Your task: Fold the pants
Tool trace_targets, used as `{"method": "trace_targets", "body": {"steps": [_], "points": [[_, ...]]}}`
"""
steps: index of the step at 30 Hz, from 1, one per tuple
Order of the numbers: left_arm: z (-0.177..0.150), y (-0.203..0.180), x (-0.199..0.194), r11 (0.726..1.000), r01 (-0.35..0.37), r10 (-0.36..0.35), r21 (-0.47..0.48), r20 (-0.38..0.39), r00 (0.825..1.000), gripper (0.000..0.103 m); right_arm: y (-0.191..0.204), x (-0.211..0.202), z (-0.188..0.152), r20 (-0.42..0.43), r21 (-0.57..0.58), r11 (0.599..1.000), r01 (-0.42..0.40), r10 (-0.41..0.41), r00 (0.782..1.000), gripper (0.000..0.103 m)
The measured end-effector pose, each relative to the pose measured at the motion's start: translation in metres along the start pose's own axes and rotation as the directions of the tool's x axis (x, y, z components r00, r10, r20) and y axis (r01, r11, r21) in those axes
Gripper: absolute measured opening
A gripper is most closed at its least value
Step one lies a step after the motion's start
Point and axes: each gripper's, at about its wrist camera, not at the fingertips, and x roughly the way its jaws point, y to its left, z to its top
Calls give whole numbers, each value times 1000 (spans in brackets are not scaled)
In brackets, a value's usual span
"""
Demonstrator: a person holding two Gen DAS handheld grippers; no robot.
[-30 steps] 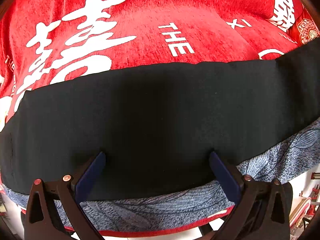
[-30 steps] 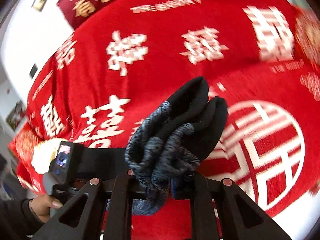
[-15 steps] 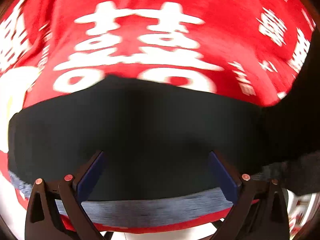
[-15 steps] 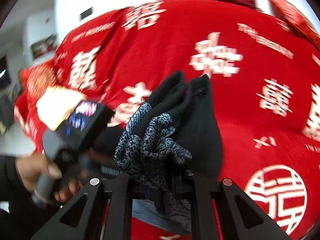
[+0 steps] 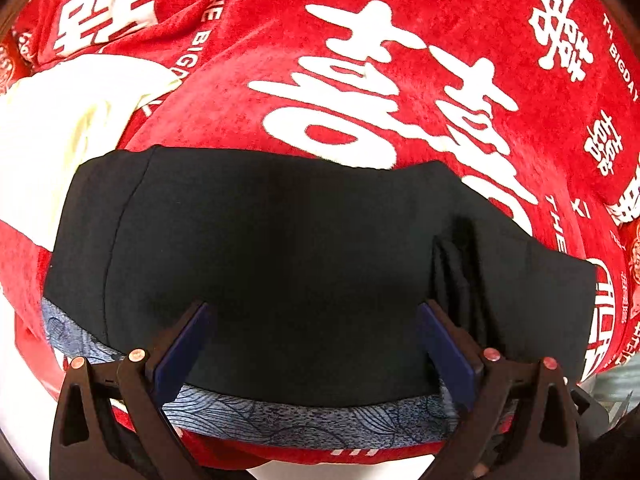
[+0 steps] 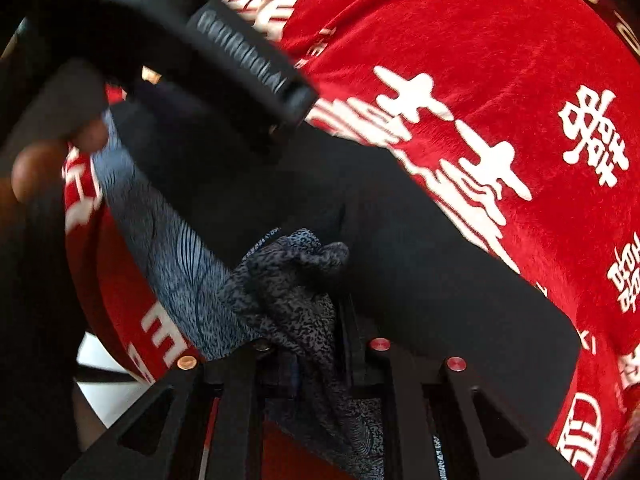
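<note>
In the left wrist view, the left claw (image 5: 316, 354) stood wide and empty over the black pants (image 5: 280, 264), which lay flat ahead of it on the red blanket (image 5: 460, 32), their patterned band (image 5: 312, 420) nearest the fingers. In the right wrist view, the right claw (image 6: 308, 344), narrow, its jaws just easing apart, had the bunched band (image 6: 288, 280) between them. Soft, light, floppy cloth: best gripped at the thicker band.
</note>
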Motion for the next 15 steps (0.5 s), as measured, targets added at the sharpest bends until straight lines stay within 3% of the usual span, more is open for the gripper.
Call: {"method": "trace_targets", "body": {"steps": [3, 4, 9, 12, 15], "points": [[2, -10, -4, 999, 30, -31, 16, 8, 999, 101, -1, -11, -2, -10, -1, 1000, -31, 31, 999, 75], [4, -15, -7, 999, 35, -36, 24, 16, 999, 101, -2, -21, -4, 12, 7, 999, -31, 31, 999, 80], [4, -44, -28, 993, 84, -88, 81, 53, 995, 101, -26, -88, -32, 139, 114, 991, -71, 55, 989, 80], [-2, -73, -33, 982, 124, -133, 142, 51, 990, 101, -65, -101, -65, 139, 242, 966, -89, 56, 989, 80], [-17, -110, -27, 963, 144, -152, 226, 19, 988, 101, -96, -97, -97, 112, 349, 922, -168, 137, 984, 80]]}}
